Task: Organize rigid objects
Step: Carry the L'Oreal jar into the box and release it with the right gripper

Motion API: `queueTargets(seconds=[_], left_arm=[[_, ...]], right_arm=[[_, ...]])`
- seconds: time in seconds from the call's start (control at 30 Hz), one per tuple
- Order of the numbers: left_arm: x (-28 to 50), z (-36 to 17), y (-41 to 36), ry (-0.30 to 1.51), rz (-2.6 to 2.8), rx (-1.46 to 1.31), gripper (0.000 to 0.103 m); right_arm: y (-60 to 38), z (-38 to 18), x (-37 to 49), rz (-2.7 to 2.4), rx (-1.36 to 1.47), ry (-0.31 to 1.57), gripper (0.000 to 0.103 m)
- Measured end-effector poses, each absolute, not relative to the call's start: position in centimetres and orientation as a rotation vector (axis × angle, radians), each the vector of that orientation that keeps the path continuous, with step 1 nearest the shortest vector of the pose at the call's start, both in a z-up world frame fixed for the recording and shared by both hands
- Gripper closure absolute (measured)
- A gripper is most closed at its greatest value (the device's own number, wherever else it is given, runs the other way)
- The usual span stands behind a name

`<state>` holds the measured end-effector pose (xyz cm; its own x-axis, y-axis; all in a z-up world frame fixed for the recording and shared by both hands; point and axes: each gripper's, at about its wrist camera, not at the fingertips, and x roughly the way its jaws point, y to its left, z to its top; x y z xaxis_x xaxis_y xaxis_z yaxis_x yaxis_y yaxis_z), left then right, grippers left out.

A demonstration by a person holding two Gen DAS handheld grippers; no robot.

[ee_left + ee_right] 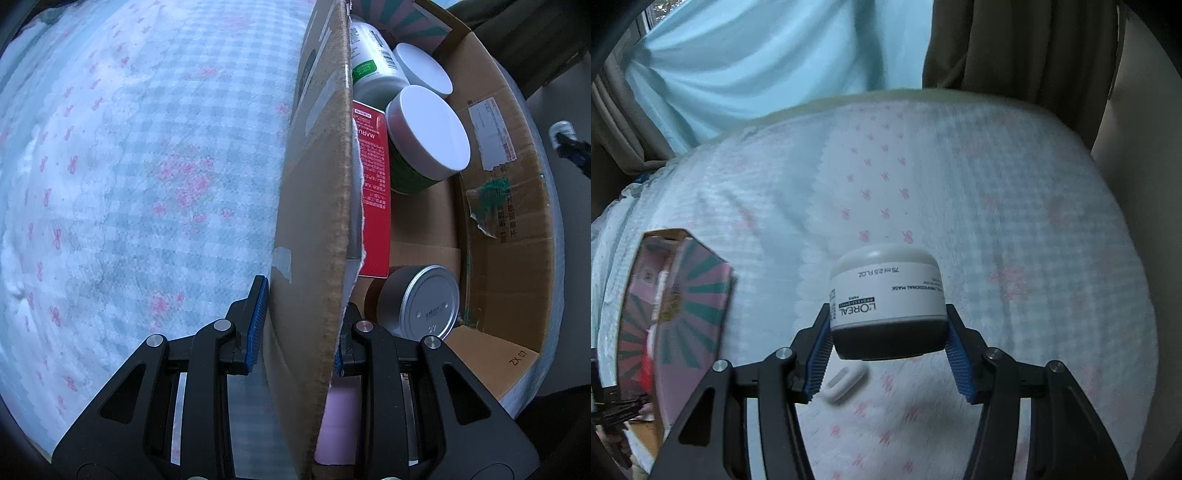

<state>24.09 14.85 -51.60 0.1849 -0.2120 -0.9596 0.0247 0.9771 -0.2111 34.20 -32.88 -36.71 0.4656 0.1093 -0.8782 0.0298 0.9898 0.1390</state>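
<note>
Your right tongs (888,338) are clamped on a white L'Oréal jar (886,295), held upside down so its dark lid faces you and the label reads inverted; it hangs above the bed (1015,221) with its pale checked cover and pink flowers. One small white oblong piece (846,382) lies on the cover just below the jar. Your left tongs (607,410) are closed on the near wall of the cardboard box (314,206), one blue pad outside and one inside. In the box you have two white-lidded jars (430,127), one white bottle with a green label (369,62), one red carton (375,192), one silver tin (424,302) and one pink-and-teal striped package (391,14).
</note>
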Motion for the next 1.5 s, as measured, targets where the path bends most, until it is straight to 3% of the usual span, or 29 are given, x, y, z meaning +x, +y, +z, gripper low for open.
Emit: queueTargets(seconds=[0.3, 0.5, 0.9, 1.3, 1.37, 1.4, 1.43, 1.5], left_arm=[[24.5, -51.6, 14.3, 1.398, -0.195, -0.092, 0.079], [24.8, -51.9, 13.8, 1.402, -0.219, -0.056, 0.079], [25.2, -51.4, 14.8, 1.403, -0.222, -0.131, 0.079], [24.3, -51.8, 17.0, 1.388, -0.231, -0.165, 0.079], [24.4, -51.7, 17.1, 1.389, -0.232, -0.162, 0.079], [24.5, -51.7, 17.2, 1.389, -0.232, -0.162, 0.079], [24.6, -51.7, 17.1, 1.389, -0.231, -0.164, 0.079], [24.5, -51.7, 17.2, 1.385, -0.231, -0.168, 0.079]], right_arm=[[-27.6, -28.0, 30.6, 0.032, 0.273, 1.07, 0.051], [-21.5, -26.4, 28.7, 0.069, 0.369, 1.079, 0.051], [-8.9, -32.0, 26.1, 0.159, 0.361, 1.209, 0.051], [-7.0, -36.0, 25.1, 0.154, 0.394, 1.28, 0.05], [-7.2, -35.8, 25.1, 0.143, 0.416, 1.257, 0.043], [-7.3, -35.6, 25.1, 0.137, 0.417, 1.246, 0.015], [-7.2, -35.4, 25.2, 0.132, 0.413, 1.24, 0.0], [-7.3, -35.0, 25.2, 0.147, 0.412, 1.21, 0.0]])
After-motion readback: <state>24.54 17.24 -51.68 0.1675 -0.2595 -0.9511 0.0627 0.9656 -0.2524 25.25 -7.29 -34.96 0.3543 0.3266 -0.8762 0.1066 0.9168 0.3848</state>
